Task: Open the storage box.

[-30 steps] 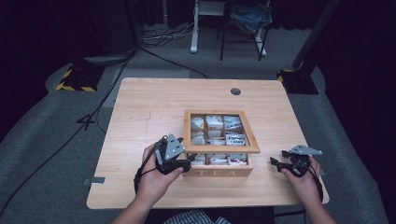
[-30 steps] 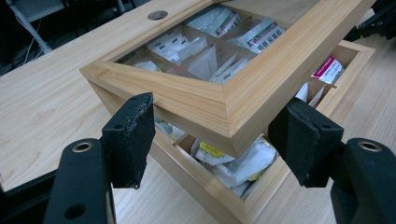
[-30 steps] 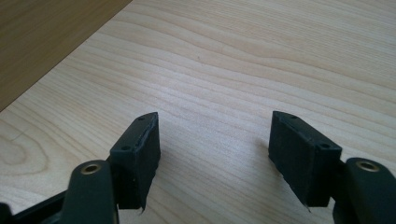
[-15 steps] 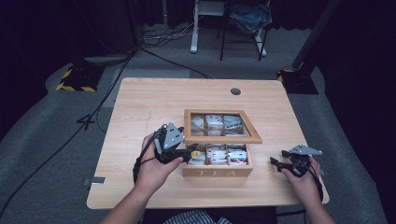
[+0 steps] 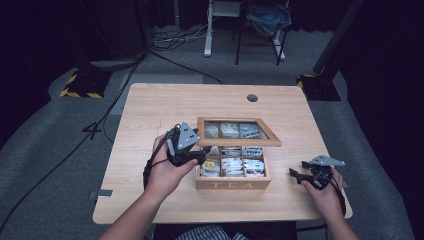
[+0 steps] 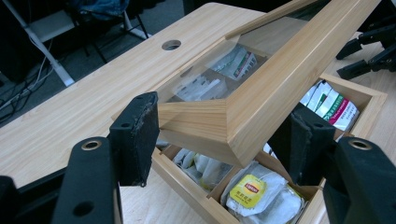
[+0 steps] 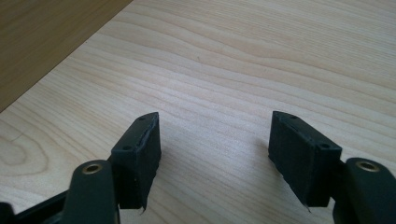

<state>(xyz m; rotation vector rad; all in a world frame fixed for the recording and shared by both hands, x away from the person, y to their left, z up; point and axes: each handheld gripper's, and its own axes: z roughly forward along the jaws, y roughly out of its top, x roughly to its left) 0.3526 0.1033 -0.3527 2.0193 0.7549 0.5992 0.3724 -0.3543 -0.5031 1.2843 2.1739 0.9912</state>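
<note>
A wooden tea box (image 5: 232, 184) marked TEA sits on the table's near middle, with several tea bags in its compartments. Its glass-paned lid (image 5: 240, 142) is raised and tilted, hinged at the far side. My left gripper (image 5: 202, 152) is at the lid's near-left corner. In the left gripper view the jaws (image 6: 219, 130) have just been closing and now grip the lid's wooden corner (image 6: 210, 121) above a yellow Lipton bag (image 6: 245, 189). My right gripper (image 5: 296, 174) rests open on the table right of the box, with bare wood between its jaws (image 7: 215, 135).
The light wooden table (image 5: 150, 110) has a round cable hole (image 5: 252, 98) near its far edge. Behind the table stand a chair and desk legs (image 5: 240, 30). On the floor at the left is a black-and-yellow base (image 5: 80, 82) with cables.
The left hand has risen and the lid has swung up from lying on the box to a tilted, raised position. The right hand has stayed in place.
</note>
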